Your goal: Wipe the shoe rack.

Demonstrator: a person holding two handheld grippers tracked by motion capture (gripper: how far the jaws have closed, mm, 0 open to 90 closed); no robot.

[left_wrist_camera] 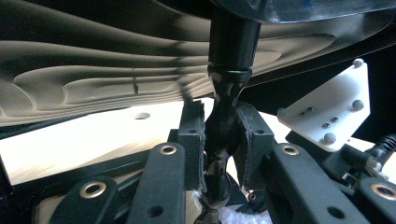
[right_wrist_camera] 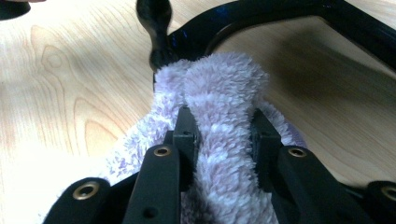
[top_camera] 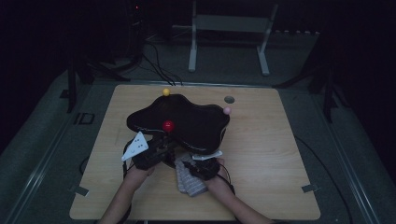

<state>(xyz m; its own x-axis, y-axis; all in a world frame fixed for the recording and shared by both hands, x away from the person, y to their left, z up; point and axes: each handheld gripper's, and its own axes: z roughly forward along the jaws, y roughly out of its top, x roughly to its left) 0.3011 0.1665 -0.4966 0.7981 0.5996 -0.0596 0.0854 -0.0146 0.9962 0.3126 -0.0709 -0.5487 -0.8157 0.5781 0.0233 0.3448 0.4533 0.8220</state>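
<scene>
A black, wavy-edged stand (top_camera: 187,121) sits mid-table with a red ball (top_camera: 168,125) on top, a yellow ball (top_camera: 166,92) at its far edge and a pink ball (top_camera: 227,110) at its right. My left gripper (top_camera: 156,153) reaches under the stand's near edge. In the left gripper view it (left_wrist_camera: 220,128) is shut on a black peg (left_wrist_camera: 223,154) hanging from the stand's ribbed underside (left_wrist_camera: 116,79). My right gripper (top_camera: 204,168) is shut on a fuzzy pale purple sock (top_camera: 189,181). The sock (right_wrist_camera: 224,93) bulges between its jaws (right_wrist_camera: 223,128), close to the peg (right_wrist_camera: 156,28).
The wooden table (top_camera: 275,154) has a round grey hole (top_camera: 229,99) at the far right of the stand. The right gripper's white plate (left_wrist_camera: 327,112) is close beside my left gripper. Beyond the table stand a white frame (top_camera: 229,28) and cables on the dark floor.
</scene>
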